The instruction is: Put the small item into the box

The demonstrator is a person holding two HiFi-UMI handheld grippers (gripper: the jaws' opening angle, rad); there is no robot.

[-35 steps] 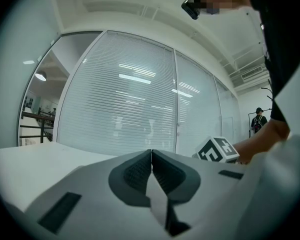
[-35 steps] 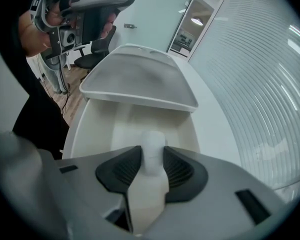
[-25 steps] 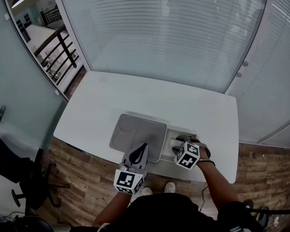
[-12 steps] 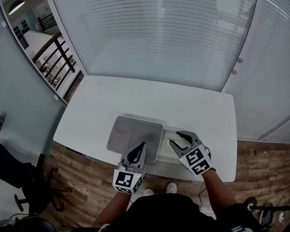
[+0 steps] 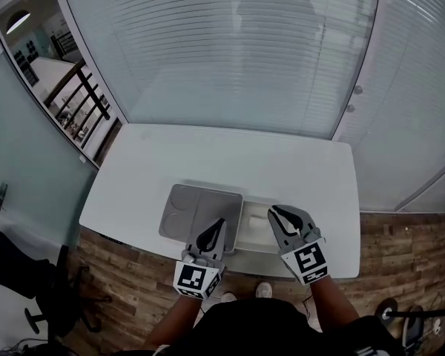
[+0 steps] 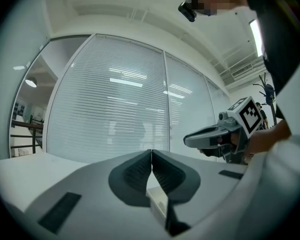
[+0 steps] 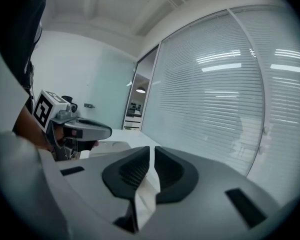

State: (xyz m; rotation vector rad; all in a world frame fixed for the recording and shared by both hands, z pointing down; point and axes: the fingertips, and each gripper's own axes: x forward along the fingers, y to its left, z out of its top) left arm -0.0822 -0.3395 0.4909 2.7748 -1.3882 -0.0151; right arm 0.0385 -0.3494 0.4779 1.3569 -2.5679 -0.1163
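Observation:
My right gripper point(image 5: 276, 213) hovers over the white box point(image 5: 254, 232) at the table's front edge. Its jaws point(image 7: 151, 159) are closing on a small white item point(image 7: 146, 196), a crumpled soft piece that hangs down between the pads. The item itself cannot be made out in the head view. My left gripper point(image 5: 219, 224) is shut with nothing in it, its tips over the right part of the grey tray point(image 5: 179, 208). In the left gripper view its jaws point(image 6: 151, 156) meet at the tip, and the right gripper point(image 6: 215, 136) shows to the right.
The white table point(image 5: 208, 158) ends in a front edge just below both grippers, with wooden floor point(image 5: 126, 273) beyond. A glass wall with blinds point(image 5: 230, 58) stands behind the table. An office chair point(image 5: 22, 273) is at the far left. The left gripper point(image 7: 82, 130) shows in the right gripper view.
The right gripper swung from pointing left over the box to pointing forward, and its jaws came together. The head camera tilted slightly. The left gripper stayed put.

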